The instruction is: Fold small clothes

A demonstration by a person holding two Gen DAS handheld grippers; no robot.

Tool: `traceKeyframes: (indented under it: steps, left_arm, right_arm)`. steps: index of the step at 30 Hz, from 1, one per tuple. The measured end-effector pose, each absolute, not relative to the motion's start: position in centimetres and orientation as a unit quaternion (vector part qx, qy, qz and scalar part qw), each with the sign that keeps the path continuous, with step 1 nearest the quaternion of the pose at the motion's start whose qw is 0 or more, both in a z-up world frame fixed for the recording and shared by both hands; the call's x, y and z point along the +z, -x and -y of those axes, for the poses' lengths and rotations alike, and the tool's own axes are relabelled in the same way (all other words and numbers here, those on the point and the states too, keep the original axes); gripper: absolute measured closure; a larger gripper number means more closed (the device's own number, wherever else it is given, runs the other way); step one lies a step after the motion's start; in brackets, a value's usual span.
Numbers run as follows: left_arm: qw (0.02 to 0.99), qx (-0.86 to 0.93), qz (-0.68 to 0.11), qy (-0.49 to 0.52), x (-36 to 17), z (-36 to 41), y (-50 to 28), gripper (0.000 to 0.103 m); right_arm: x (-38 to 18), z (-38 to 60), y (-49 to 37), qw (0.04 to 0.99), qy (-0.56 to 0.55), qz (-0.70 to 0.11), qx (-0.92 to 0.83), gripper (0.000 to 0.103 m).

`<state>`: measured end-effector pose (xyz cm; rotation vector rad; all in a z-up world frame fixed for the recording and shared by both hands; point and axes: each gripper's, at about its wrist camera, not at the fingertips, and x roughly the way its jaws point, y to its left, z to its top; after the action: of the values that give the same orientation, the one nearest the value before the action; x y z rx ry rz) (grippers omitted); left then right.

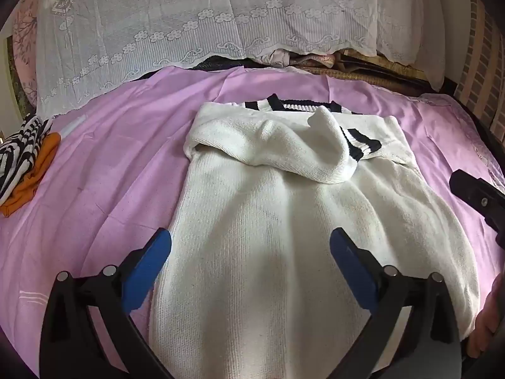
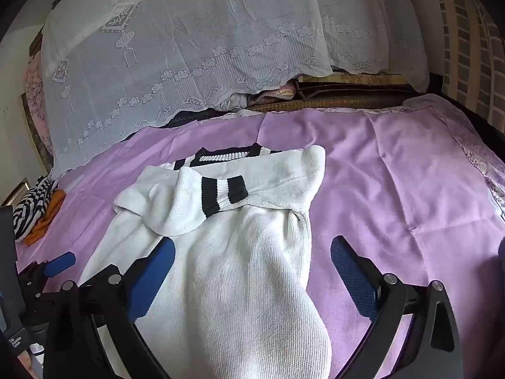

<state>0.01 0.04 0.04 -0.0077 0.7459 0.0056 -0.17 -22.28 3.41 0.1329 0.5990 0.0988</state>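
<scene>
- Far left on the lilac bed sheet (image 1: 104,170): striped garment (image 1: 22,145) atop orange cloth (image 1: 34,177).
- Left hand-held gripper (image 1: 251,246), fingers spread wide, empty, over the white sweater (image 1: 268,227).
- Centre: sweater flat on the sheet, sleeves folded across chest.
- Right hand-held gripper (image 2: 252,254), likewise agape, straddling the sweater's right edge.

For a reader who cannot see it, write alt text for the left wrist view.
A white knit sweater with black-striped trim lies on a purple sheet, one sleeve folded across its chest. The open left gripper hovers over its lower half; striped and orange clothes sit far left.
</scene>
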Motion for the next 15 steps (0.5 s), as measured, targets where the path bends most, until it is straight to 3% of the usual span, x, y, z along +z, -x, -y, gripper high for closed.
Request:
traceKeyframes:
  steps: [15]
  left_arm:
    - [0.939, 0.019, -0.343, -0.024, 0.59, 0.37, 0.54, 0.005]
  right_arm:
    - [3.4, 22.05, 0.06, 0.952, -0.062, -0.295, 0.048, 0.004]
